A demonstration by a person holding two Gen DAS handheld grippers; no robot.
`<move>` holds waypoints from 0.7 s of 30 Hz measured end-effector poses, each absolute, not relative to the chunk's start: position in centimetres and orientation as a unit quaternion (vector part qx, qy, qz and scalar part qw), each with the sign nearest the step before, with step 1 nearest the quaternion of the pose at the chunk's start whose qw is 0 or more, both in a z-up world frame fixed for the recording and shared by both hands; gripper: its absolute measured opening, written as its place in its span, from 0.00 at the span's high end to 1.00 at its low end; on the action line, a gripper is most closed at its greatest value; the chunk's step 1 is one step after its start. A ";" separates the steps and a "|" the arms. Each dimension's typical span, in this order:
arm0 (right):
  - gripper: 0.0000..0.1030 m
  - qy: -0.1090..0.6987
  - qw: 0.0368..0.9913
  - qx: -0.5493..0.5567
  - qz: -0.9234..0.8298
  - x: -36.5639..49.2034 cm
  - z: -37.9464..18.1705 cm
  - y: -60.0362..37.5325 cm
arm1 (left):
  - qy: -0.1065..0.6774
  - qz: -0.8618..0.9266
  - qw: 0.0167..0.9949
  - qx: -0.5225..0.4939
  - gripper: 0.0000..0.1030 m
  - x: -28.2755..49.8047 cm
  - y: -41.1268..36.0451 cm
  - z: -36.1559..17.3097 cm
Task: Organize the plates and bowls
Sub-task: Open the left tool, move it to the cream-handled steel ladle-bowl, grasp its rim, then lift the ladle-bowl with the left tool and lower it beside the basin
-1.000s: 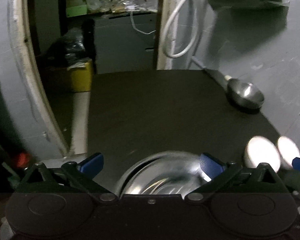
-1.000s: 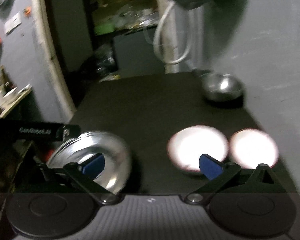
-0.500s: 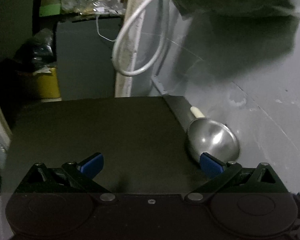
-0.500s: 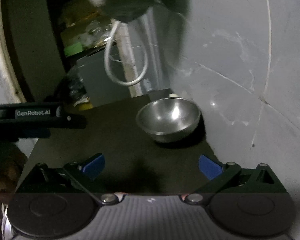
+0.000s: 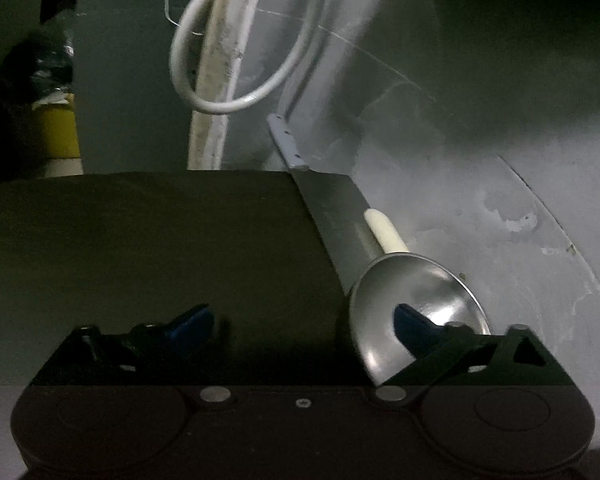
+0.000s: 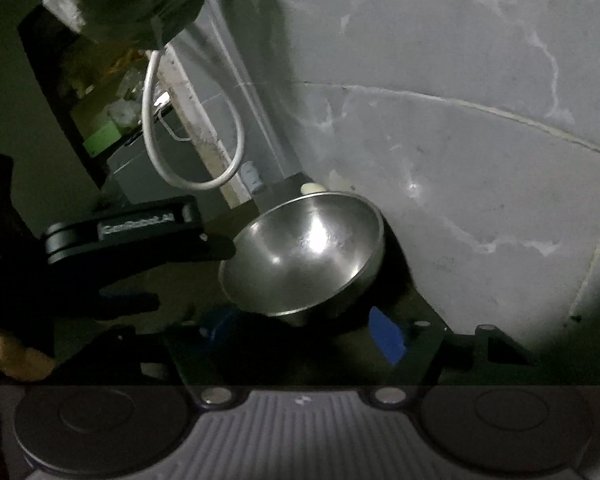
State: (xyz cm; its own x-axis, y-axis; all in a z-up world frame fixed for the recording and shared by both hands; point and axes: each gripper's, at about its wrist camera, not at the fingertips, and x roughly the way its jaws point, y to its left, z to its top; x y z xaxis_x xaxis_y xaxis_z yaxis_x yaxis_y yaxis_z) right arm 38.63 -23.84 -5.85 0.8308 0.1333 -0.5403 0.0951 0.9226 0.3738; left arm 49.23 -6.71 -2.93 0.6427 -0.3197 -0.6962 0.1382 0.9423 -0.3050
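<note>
At nine o'clock from the bowl, the left hand-held gripper (image 5: 302, 322) reaches in over the dark surface (image 5: 160, 240). Its jaws are closing, one blue pad (image 5: 192, 322) over the bare mat and the other hanging inside the bowl's rim; whether that pad touches metal I cannot tell, and nothing is clamped between them. A white cable loop (image 5: 236, 60) hangs on the wall at twelve o'clock. The steel bowl (image 6: 306, 252) sits at the surface's far right corner, close against the grey wall (image 6: 460, 120), with a pale cream handle (image 5: 386, 234) lying just behind it. At six o'clock from the bowl, the right hand-held gripper (image 6: 300, 334) is closing too, its blue pads either side of the bowl's near edge, not pressing on it.
</note>
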 end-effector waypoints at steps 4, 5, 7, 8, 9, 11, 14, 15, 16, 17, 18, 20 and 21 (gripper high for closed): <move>0.31 0.290 0.934 0.208 -0.001 39.2 -6.2 -24.1 | 0.411 -0.144 0.894 -0.104 0.31 50.0 -7.6 -3.4; 0.31 0.288 0.935 0.208 -0.002 39.2 -6.2 -24.1 | 0.413 -0.148 0.893 -0.102 0.35 50.0 -7.7 -3.5; 0.32 0.288 0.935 0.207 0.000 39.4 -6.1 -24.0 | 0.417 -0.160 0.889 -0.100 0.59 50.0 -7.9 -3.7; 0.32 0.288 0.935 0.207 0.002 39.5 -6.2 -24.0 | 0.422 -0.166 0.886 -0.100 0.64 50.0 -8.1 -3.9; 0.33 0.288 0.934 0.209 0.003 39.7 -6.2 -24.1 | 0.426 -0.170 0.883 -0.100 0.71 50.0 -8.2 -4.1; 0.38 0.292 0.932 0.213 0.002 39.7 -6.2 -24.2 | 0.427 -0.181 0.880 -0.102 0.81 49.8 -8.3 -4.3; 0.46 0.303 0.927 0.222 0.007 39.9 -6.5 -24.6 | 0.425 -0.196 0.879 -0.088 0.85 49.2 -8.3 -4.4; 0.49 0.306 0.926 0.219 0.008 39.8 -6.5 -24.6 | 0.423 -0.198 0.880 -0.083 0.86 49.1 -8.2 -4.4; 0.53 0.309 0.927 0.214 0.008 39.8 -6.5 -24.5 | 0.422 -0.199 0.881 -0.080 0.86 48.7 -8.1 -4.3; 0.54 0.311 0.926 0.213 0.011 39.7 -6.4 -24.5 | 0.420 -0.199 0.882 -0.080 0.86 48.3 -7.8 -4.3; 0.56 0.313 0.925 0.216 0.016 39.5 -6.4 -24.6 | 0.419 -0.198 0.882 -0.082 0.86 48.1 -7.5 -4.2; 0.60 0.309 0.927 0.213 0.023 38.9 -6.2 -24.4 | 0.413 -0.196 0.885 -0.084 0.86 46.9 -6.7 -3.8; 0.61 0.305 0.929 0.210 0.027 38.5 -5.9 -24.2 | 0.409 -0.195 0.887 -0.084 0.86 46.5 -6.4 -3.5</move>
State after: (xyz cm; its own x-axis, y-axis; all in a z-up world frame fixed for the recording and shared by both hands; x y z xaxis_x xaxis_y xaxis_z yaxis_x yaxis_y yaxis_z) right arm 38.47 -24.17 -5.87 0.8129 0.1785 -0.5544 0.0769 0.9107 0.4059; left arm 46.49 -6.37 -3.55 0.5891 -0.4158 -0.6929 0.2777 0.9094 -0.3096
